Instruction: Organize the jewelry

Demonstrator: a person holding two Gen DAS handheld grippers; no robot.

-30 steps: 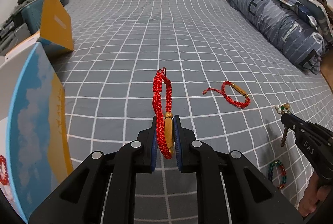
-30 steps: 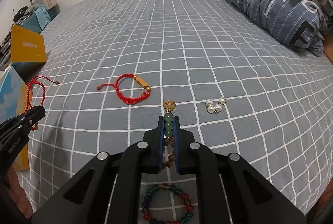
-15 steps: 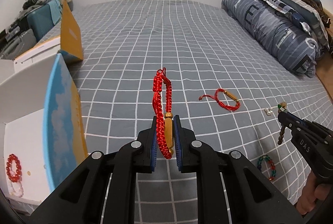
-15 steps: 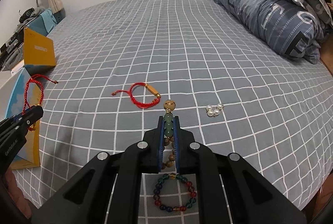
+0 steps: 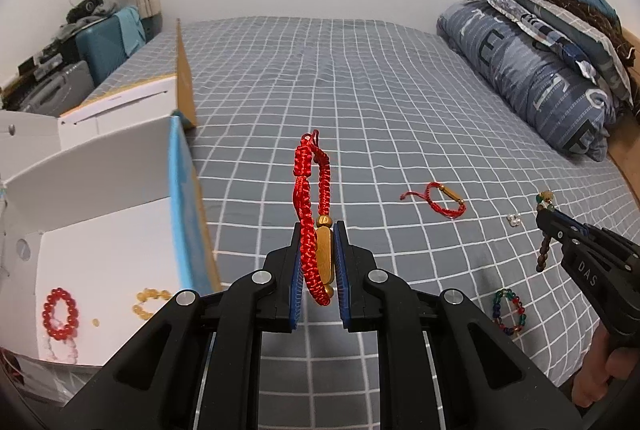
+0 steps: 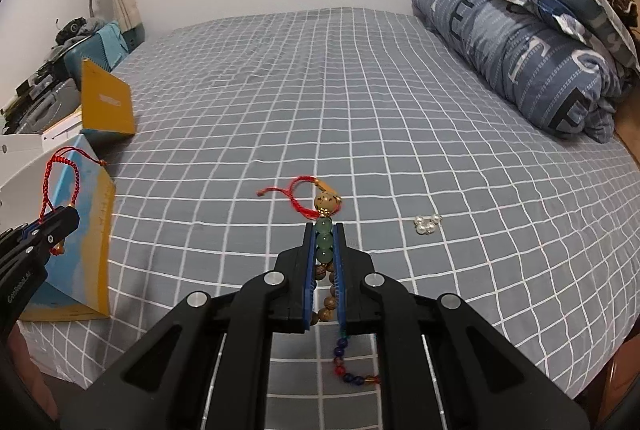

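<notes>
My left gripper [image 5: 317,230] is shut on a red braided cord bracelet [image 5: 310,190] with a gold bar, held above the grey checked bed. The white open box [image 5: 100,214] at its left holds a red bead bracelet [image 5: 60,314] and a yellow bead bracelet [image 5: 150,300]. My right gripper [image 6: 324,230] is shut on a wooden bead bracelet [image 6: 324,242] with green beads, its brown beads hanging below the jaws. On the bed lie a second red cord bracelet [image 6: 304,196], a small pearl piece [image 6: 427,224] and a multicoloured bead bracelet [image 5: 509,312].
A yellow box flap [image 6: 106,104] stands at the bed's left edge. Folded blue quilts and pillows [image 6: 532,42] pile up at the right. A teal suitcase [image 5: 108,38] and clutter sit beyond the left edge. A hand [image 5: 600,374] holds the right gripper's handle.
Both grippers have risen with their bracelets still held. In the left wrist view the white box's inside has come into sight. In the right wrist view the multicoloured bracelet has slid under the jaws.
</notes>
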